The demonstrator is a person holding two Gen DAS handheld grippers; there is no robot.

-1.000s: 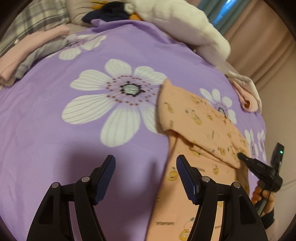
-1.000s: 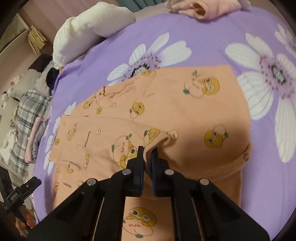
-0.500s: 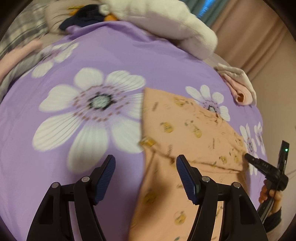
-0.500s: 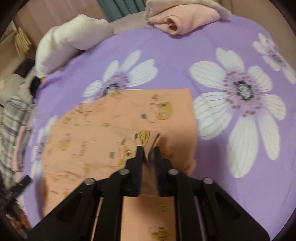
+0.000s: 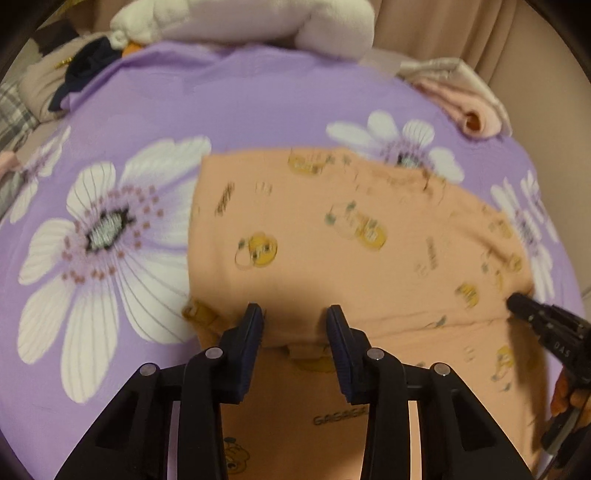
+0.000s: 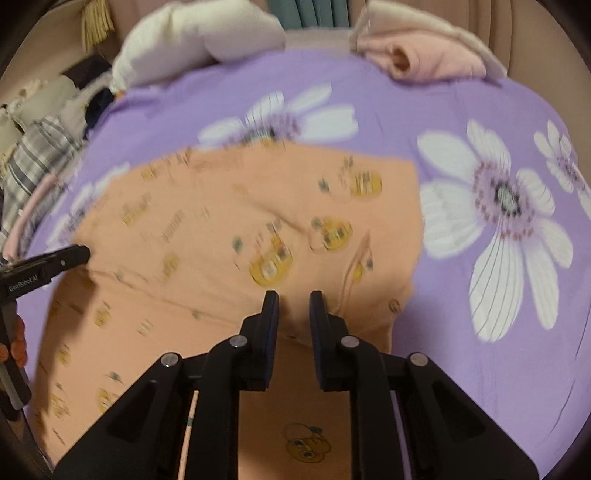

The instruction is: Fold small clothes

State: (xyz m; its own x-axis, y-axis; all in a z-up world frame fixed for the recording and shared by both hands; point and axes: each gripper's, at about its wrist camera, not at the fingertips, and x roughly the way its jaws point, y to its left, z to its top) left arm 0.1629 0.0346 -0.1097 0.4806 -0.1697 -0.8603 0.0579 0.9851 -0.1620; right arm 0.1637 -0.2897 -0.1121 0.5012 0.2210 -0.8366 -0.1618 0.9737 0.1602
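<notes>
One orange garment (image 5: 332, 240) spread on one purple floral bedsheet (image 5: 258, 103), two grippers over its near folded edge, left gripper (image 5: 294, 317) jaws parted moderately, right gripper (image 6: 293, 301) jaws narrowly apart, neither gripping cloth, one pink folded garment (image 6: 424, 55) far side.

A purple bedsheet (image 5: 258, 110) printed with big white flowers (image 5: 107, 236) covers the bed. At its far edge lie a white pillow (image 5: 266, 22) and rolled pink clothes (image 6: 424, 55). A plaid cloth (image 6: 40, 162) sits off the left side, beside dark clothes (image 5: 88, 70).
</notes>
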